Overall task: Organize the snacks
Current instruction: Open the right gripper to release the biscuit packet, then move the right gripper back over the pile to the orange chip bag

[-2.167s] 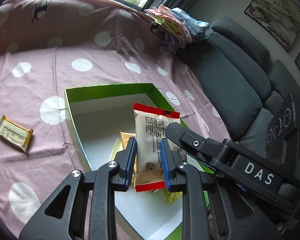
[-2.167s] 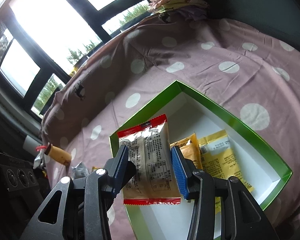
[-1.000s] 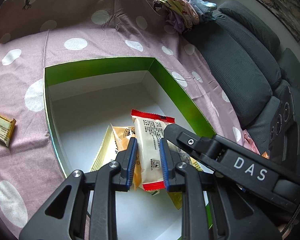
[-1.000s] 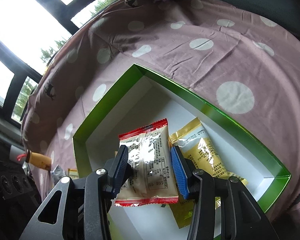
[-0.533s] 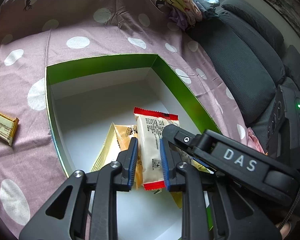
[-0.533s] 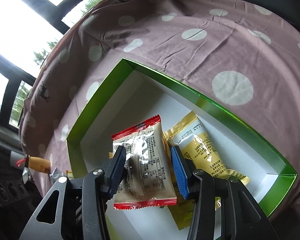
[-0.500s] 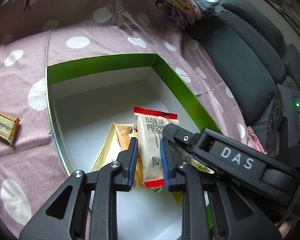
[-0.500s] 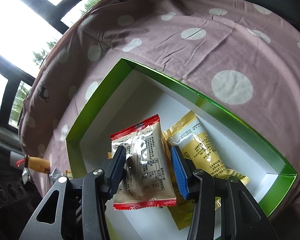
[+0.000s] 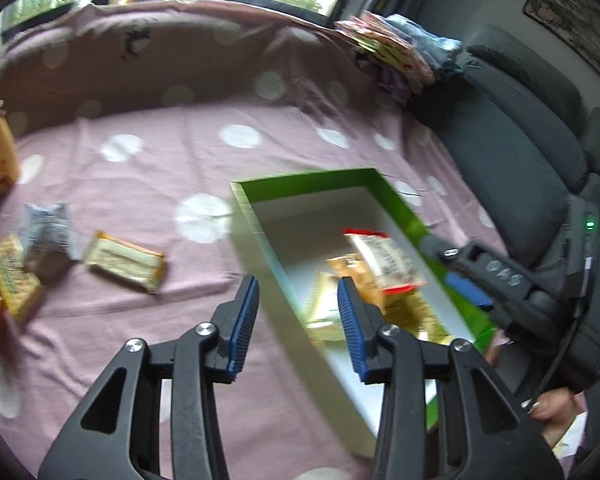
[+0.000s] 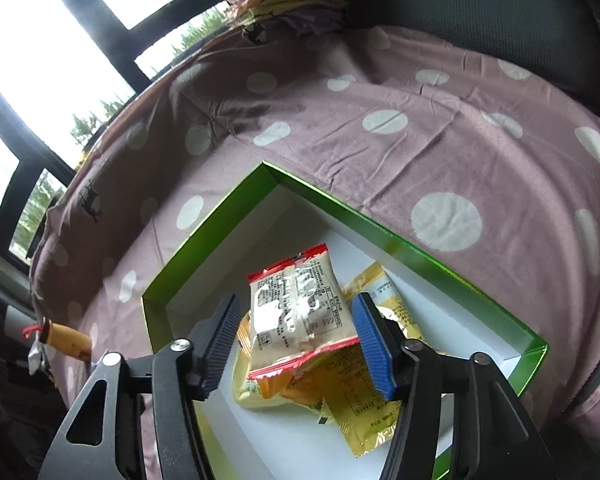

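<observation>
The left tongs are held wide apart, nothing between them, above the near rim of the green box. A red-edged packet is seen lying on yellow packets inside. Loose snacks are scattered on the dotted cloth.

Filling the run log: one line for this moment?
left tongs: open, empty | right tongs: open | red-edged packet: in green box

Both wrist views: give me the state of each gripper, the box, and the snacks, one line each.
Left gripper: open, empty, over the cloth beside the box.
Right gripper: open, straddling the red-edged packet.
Green cardboard box: lidless, partly filled.
Red-edged beige snack packet: released, lying on the yellow packets.
Yellow snack packets: piled in the box.
Gold-wrapped bar: on the spotted cloth, not yet boxed.
</observation>
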Available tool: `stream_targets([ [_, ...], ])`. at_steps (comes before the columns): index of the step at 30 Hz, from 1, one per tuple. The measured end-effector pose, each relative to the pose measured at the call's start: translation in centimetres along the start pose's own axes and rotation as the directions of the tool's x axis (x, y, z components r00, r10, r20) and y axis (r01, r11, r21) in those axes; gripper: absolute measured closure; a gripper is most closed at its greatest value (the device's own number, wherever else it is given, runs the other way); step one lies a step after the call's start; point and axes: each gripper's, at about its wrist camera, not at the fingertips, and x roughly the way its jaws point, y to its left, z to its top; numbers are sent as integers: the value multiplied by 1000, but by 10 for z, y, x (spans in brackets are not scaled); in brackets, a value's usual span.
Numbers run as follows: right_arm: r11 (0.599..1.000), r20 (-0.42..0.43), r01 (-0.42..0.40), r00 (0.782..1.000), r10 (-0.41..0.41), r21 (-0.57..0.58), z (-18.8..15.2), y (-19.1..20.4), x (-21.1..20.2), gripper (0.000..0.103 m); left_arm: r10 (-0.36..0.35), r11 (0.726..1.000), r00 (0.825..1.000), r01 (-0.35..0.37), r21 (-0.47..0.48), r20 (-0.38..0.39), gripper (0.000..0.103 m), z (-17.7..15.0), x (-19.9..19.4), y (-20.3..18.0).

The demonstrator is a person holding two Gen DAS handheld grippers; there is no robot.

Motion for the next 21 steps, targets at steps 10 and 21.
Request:
stream_targets([
  [10,993,68,-100,992,105,-65,-5,31,-17,26,266,944,960,-242,-223,87,37,-28,-73,100],
  [21,970,71,-125,987,143,-210,-30,84,-20,19,476,770,879,-397,-500,35,26,-73,-118,210],
])
